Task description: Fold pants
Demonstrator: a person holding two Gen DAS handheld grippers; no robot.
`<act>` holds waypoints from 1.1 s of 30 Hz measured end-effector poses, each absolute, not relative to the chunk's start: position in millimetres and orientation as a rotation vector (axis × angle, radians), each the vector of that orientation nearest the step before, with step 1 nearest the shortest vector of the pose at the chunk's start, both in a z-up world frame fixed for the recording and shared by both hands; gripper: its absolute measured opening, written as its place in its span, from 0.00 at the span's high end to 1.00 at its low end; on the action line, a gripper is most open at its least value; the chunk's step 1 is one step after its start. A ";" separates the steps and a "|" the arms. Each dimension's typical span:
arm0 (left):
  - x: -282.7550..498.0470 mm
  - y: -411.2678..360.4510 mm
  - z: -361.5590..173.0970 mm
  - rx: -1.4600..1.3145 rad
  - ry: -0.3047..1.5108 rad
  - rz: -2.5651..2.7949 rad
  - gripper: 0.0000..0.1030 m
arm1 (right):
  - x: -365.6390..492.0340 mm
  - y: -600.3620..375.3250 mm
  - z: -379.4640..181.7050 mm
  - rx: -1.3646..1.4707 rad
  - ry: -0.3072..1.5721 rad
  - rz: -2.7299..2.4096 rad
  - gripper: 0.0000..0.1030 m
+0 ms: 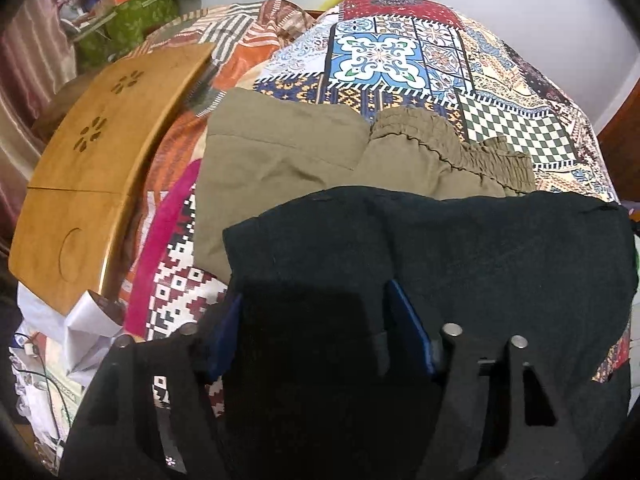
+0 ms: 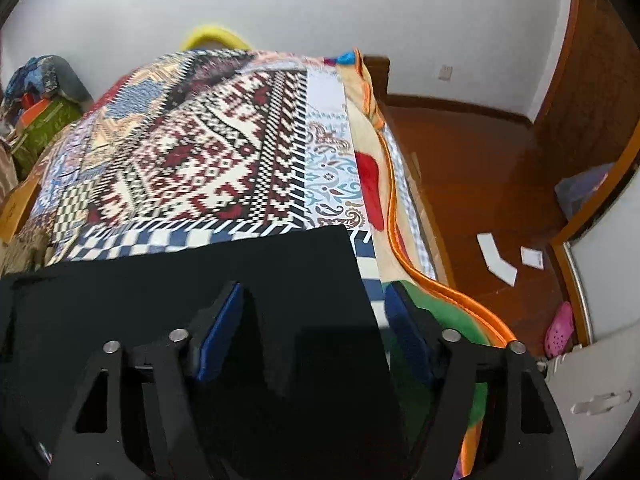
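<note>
- The black pants (image 1: pixel 460 248) are lying spread flat on the patterned bedspread (image 1: pixel 400 60), filling the near edge of both wrist views.
- The left gripper (image 1: pixel 316 332) is poised over the cloth with its blue pads (image 1: pixel 408 328) apart, black fabric between them; whether they are pinching it, I cannot tell.
- The right gripper (image 2: pixel 312 320) is straddling the pants' right edge (image 2: pixel 360 280), jaws apart, one pad over the blanket (image 2: pixel 440 312); no grip shows.
- Olive pants (image 1: pixel 288 148) are lying just beyond, touching the black pair.
- A wooden lap tray (image 1: pixel 92 184) is sitting at the left.
</note>
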State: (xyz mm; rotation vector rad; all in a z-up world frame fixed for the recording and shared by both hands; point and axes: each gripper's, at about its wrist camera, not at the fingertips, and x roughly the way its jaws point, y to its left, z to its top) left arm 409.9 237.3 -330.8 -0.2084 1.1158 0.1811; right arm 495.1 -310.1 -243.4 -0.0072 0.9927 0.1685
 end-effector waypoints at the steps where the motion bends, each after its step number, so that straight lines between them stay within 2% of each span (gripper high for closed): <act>1: 409.7 237.6 -331.0 -0.213 1.115 0.181 0.39 | 499.0 -311.2 -245.8 0.015 1.004 0.182 0.42; 3: 408.4 239.2 -331.0 -0.227 1.114 0.181 0.45 | 503.3 -311.1 -246.9 0.036 1.005 0.187 0.43; 4: 407.8 239.8 -330.5 -0.231 1.113 0.183 0.47 | 504.8 -311.1 -247.3 0.045 1.007 0.192 0.47; 5: 407.2 240.2 -329.4 -0.235 1.110 0.187 0.51 | 506.6 -310.7 -247.7 0.055 1.009 0.198 0.58; 8: 404.5 239.2 -323.8 -0.253 1.097 0.174 0.64 | 505.7 -306.6 -244.6 0.073 1.001 0.237 0.81; 11: 401.4 234.9 -317.3 -0.247 1.083 0.166 0.76 | 501.9 -293.3 -239.5 0.003 0.977 0.237 0.89; 17: 393.1 228.8 -297.6 -0.237 1.039 0.155 0.84 | 488.7 -293.6 -218.3 -0.014 0.899 0.218 0.91; 33: 349.0 218.9 -219.0 -0.234 0.904 0.098 0.88 | 423.2 -319.9 -144.7 0.072 0.712 0.232 0.93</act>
